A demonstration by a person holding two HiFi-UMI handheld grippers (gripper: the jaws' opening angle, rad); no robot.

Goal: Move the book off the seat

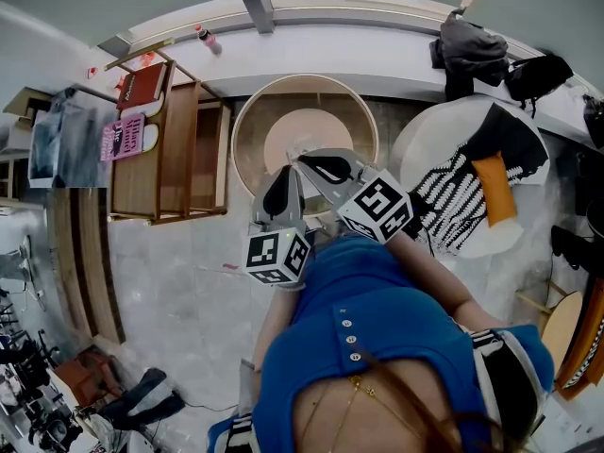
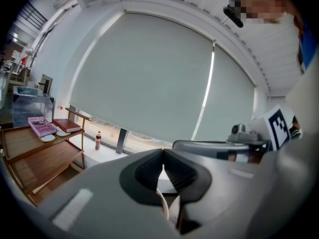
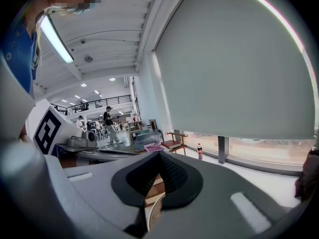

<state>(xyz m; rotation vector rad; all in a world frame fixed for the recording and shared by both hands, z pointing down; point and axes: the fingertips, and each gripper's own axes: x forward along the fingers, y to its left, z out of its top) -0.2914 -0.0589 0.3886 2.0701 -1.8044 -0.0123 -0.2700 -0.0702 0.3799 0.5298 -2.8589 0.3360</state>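
The left gripper point(image 1: 279, 196) and right gripper point(image 1: 329, 169) are holding their fingers closed, empty. Arriving closed, they are risking shoving the dark red hardcover book point(image 1: 142, 86), upper left, along the slatted wooden seat point(image 1: 179, 144).

At left a rack point(image 1: 179, 149) carries the far book point(image 1: 142, 85) and near book point(image 1: 123, 137) side by side, a bottle point(image 1: 209, 41) behind it on the ledge point(image 1: 377, 59); a stool point(image 1: 247, 130) sits centre, a cushion point(image 1: 494, 189) on a chair point(image 1: 425, 149) at right.

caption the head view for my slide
Left gripper and right gripper shut and empty before a round table; red book and pink book on the wooden rack.
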